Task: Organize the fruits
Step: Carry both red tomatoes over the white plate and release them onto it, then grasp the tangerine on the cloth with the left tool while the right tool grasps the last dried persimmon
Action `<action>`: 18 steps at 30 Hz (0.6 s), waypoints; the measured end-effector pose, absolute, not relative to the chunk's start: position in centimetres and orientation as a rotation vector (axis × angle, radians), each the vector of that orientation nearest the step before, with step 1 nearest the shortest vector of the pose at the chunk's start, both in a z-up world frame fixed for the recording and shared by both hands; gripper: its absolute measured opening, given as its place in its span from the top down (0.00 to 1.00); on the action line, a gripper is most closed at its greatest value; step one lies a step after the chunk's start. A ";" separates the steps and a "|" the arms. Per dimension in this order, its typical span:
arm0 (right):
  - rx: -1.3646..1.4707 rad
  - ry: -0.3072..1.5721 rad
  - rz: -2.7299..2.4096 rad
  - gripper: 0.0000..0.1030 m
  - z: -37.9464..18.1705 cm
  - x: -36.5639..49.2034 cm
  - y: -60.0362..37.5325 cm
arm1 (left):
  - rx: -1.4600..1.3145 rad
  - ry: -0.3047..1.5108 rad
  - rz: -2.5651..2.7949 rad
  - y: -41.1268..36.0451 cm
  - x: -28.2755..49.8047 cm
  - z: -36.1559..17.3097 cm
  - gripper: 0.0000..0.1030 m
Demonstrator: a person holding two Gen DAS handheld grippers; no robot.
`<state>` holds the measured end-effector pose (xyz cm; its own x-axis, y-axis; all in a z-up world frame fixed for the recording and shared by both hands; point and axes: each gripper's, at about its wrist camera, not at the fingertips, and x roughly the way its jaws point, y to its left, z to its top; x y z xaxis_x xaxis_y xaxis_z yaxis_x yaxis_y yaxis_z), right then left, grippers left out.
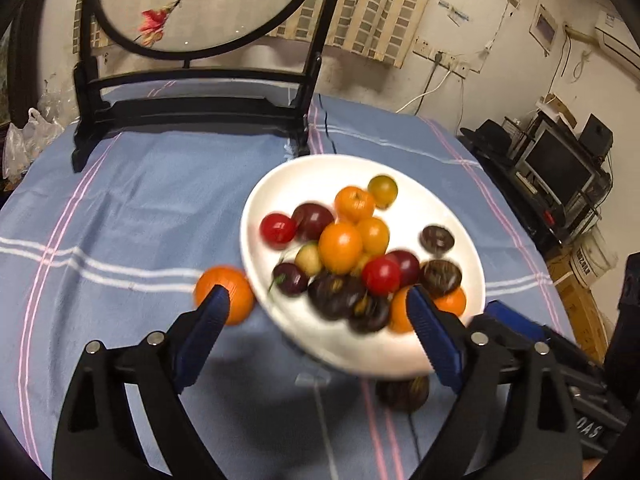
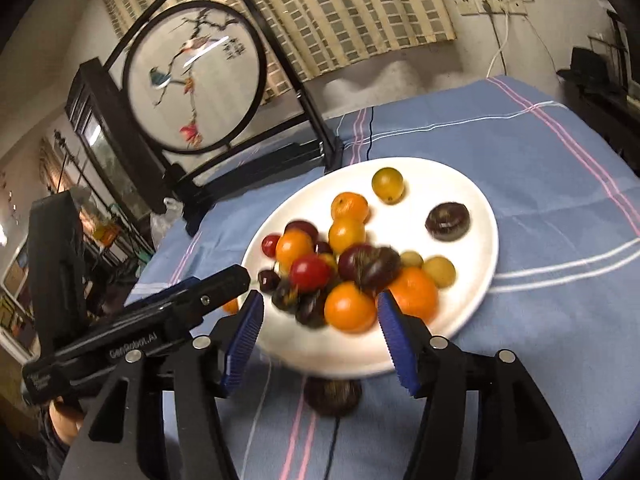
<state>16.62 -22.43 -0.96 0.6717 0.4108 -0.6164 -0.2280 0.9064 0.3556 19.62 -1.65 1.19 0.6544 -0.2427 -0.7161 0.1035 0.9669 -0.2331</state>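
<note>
A blue striped tablecloth (image 1: 140, 208) covers the table, with a round embroidered screen (image 1: 200, 4) in a black stand at its far side and a patterned hanging on the wall behind. In the left wrist view, a white plate (image 1: 312, 184) sits right of centre, piled with small fruits: oranges, red and dark plums, and a yellow-green one (image 1: 383, 190) toward the far rim. One orange (image 1: 230, 292) lies on the cloth just beside the plate's left edge, and a dark fruit (image 1: 402, 394) lies on the cloth at the near rim, partly hidden. The left gripper (image 1: 318, 300) hovers over the near part of the plate with its blue-padded fingers spread wide and nothing between them. In the right wrist view, the same plate (image 2: 472, 184) fills the middle, with a lone dark fruit (image 2: 447, 220) apart on its right side and the heap on the left. The right gripper (image 2: 320, 306) is likewise spread wide and empty at the near rim, an orange fruit (image 2: 350, 307) showing between its fingers. The left gripper's body (image 2: 160, 320) reaches in from the left.
</note>
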 end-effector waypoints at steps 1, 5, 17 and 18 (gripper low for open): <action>0.241 0.752 0.362 0.41 -0.9 16.0 -22.4 | -0.181 0.844 -0.197 -1.3 19.0 0.8 0.15; 0.141 0.789 0.340 0.41 -1.9 13.9 -21.5 | -0.197 0.893 -0.203 -0.3 17.5 -0.6 0.14; -0.082 0.888 0.279 0.41 -5.1 13.5 -17.6 | -0.131 0.885 -0.095 2.0 15.4 -3.7 0.14; -0.096 0.894 0.269 0.41 -5.3 13.7 -17.3 | -0.125 0.879 -0.089 2.1 15.3 -3.6 0.14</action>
